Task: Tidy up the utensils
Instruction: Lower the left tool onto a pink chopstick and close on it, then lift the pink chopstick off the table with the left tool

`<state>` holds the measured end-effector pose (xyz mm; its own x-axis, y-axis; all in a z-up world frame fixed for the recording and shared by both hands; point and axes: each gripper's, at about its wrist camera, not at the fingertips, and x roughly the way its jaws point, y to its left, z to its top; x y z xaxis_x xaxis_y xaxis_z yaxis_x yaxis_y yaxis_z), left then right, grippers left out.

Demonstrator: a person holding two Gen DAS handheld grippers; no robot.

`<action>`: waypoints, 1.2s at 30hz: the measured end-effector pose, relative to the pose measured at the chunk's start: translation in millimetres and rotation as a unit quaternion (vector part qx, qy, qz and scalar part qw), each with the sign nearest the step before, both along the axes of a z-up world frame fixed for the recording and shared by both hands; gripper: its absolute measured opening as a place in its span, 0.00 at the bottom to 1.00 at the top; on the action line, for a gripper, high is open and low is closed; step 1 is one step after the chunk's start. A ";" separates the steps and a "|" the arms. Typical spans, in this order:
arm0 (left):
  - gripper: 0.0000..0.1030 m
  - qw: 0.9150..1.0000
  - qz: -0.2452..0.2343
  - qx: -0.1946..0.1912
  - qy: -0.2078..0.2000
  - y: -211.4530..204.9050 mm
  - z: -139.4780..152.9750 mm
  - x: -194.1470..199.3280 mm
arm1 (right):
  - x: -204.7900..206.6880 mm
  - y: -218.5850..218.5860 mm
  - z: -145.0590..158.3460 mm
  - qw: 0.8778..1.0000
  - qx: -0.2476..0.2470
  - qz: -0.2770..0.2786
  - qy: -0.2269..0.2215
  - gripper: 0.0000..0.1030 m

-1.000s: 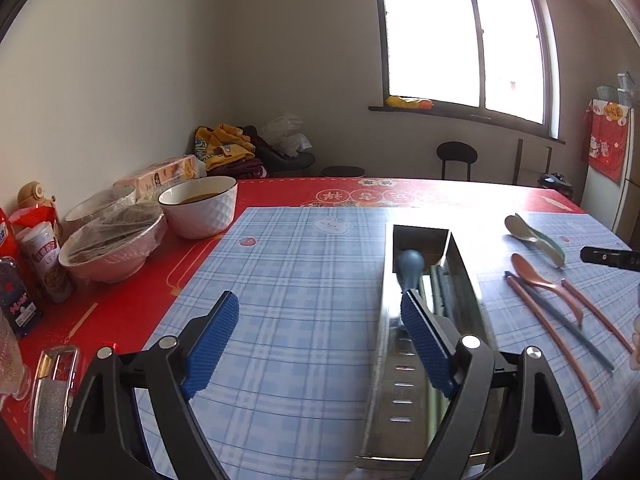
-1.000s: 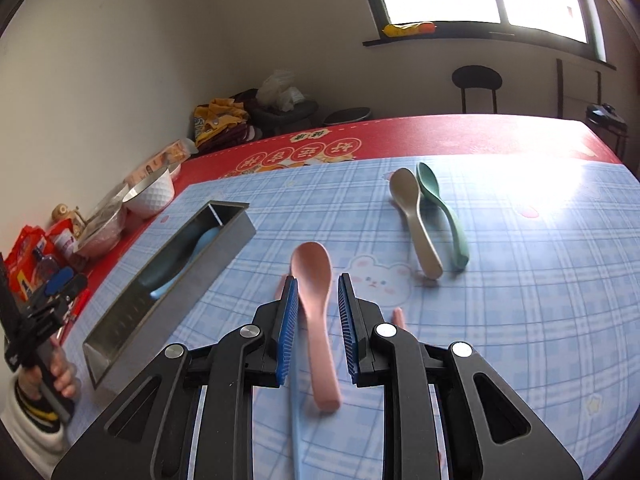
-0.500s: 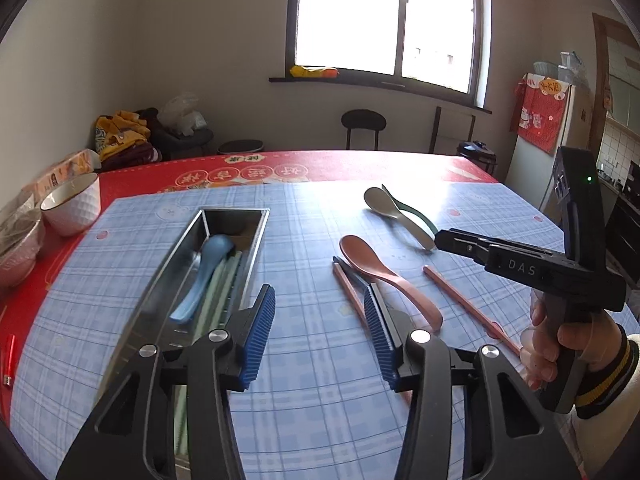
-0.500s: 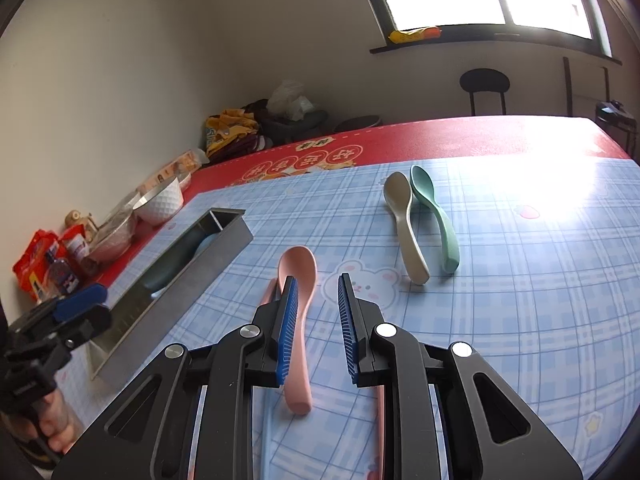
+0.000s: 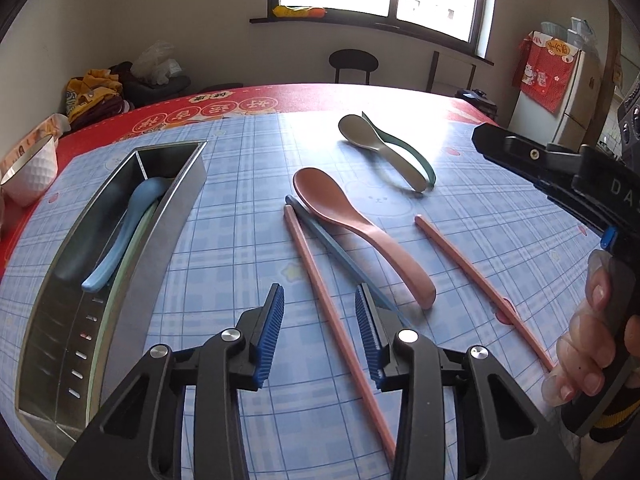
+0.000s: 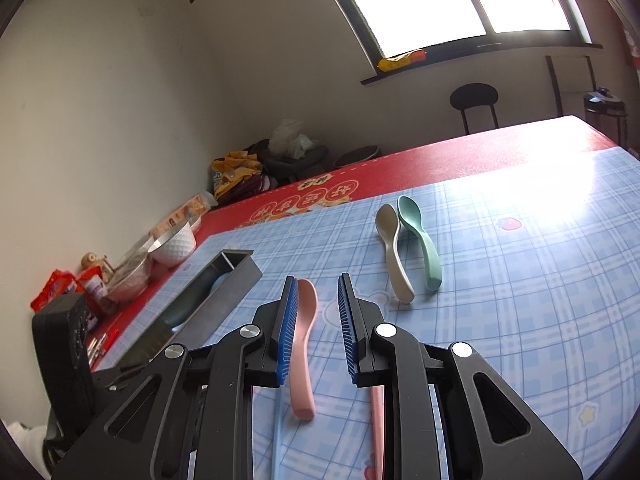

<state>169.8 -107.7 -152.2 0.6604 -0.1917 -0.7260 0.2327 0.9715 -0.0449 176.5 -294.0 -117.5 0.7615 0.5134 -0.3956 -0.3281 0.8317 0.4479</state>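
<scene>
A steel utensil tray (image 5: pixel 176 216) lies on the blue plaid mat at the left and holds a blue spoon (image 5: pixel 128 220) and pale green chopsticks. My left gripper (image 5: pixel 320 330) is open and empty, low over a pink chopstick (image 5: pixel 320 288) and a blue chopstick (image 5: pixel 340 256). A pink spoon (image 5: pixel 352 224) lies to their right, then a second pink chopstick (image 5: pixel 480 284). A beige spoon (image 5: pixel 380 148) and a green spoon (image 6: pixel 420 236) lie further back. My right gripper (image 6: pixel 318 320) is open and empty above the pink spoon (image 6: pixel 304 344).
A white bowl (image 6: pixel 176 240), covered bowls and snack packets (image 6: pixel 60 288) stand on the red tablecloth at the left edge. A black stool (image 5: pixel 354 62) and a fridge (image 5: pixel 576 92) stand beyond the table. My right hand holds its gripper handle (image 5: pixel 600 320).
My left gripper swung from the tray to the right, dropped low over the pink and blue chopsticks and narrowed. My right gripper opened a little and tilted up.
</scene>
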 end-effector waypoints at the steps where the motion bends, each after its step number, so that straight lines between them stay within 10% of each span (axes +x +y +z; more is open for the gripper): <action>1: 0.32 1.000 0.000 0.003 0.005 -1.7 -1.4 1.4 | -0.3 -0.3 0.4 1.000 0.002 0.001 0.000 0.21; 14: 0.22 0.999 -0.006 0.016 0.034 -5.5 -11.3 9.0 | 0.4 3.2 -3.3 1.000 0.001 0.006 0.011 0.21; 25: 0.06 0.997 0.023 -0.046 0.053 21.3 -11.8 6.8 | 4.9 2.3 -7.8 1.000 0.006 0.010 0.021 0.21; 36: 0.07 0.998 -0.008 0.024 0.062 6.2 -9.5 11.9 | 3.6 1.3 -7.9 1.000 0.007 0.011 0.022 0.21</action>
